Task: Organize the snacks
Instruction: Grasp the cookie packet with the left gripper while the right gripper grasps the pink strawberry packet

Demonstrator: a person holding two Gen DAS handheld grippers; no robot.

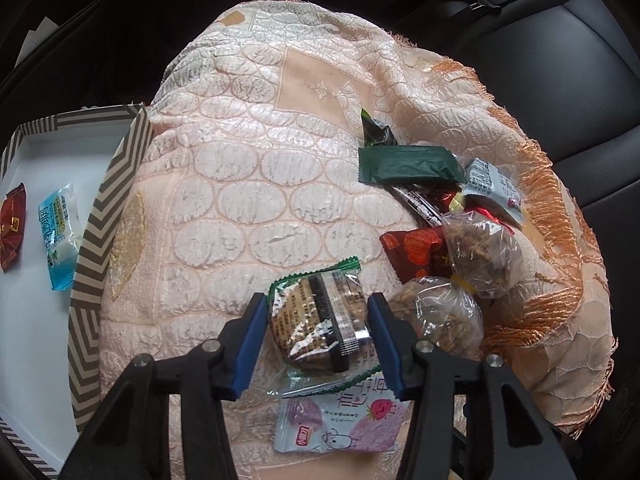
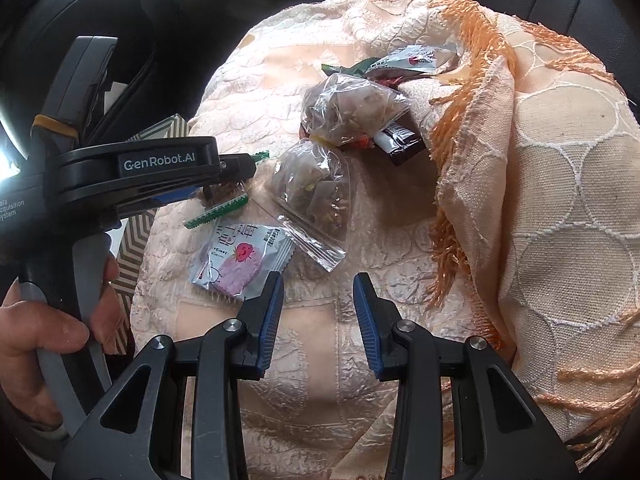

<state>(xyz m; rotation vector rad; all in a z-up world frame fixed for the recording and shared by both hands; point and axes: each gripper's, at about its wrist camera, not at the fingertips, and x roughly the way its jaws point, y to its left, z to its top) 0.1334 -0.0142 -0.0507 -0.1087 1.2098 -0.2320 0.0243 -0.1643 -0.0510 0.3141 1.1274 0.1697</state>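
Two hand-held grippers are in sight: the left one [image 1: 318,332] at the bottom of its own view and the right one [image 2: 319,308] low in its view.

One striped box [image 1: 108,196] sits at the left edge of the left wrist view, with two packets in it: one red [image 1: 12,232] and one pale blue [image 1: 60,236].

On the one peach cloth [image 1: 248,168] I count two clear bags of brownish bits [image 2: 348,110] [image 2: 316,188], one green-edged clear packet [image 1: 320,320], one strawberry-print packet [image 2: 240,260] and one dark green bar wrapper [image 1: 408,165]. Further wrappers are heaped at right of the left view, overlapping too much to count surely.
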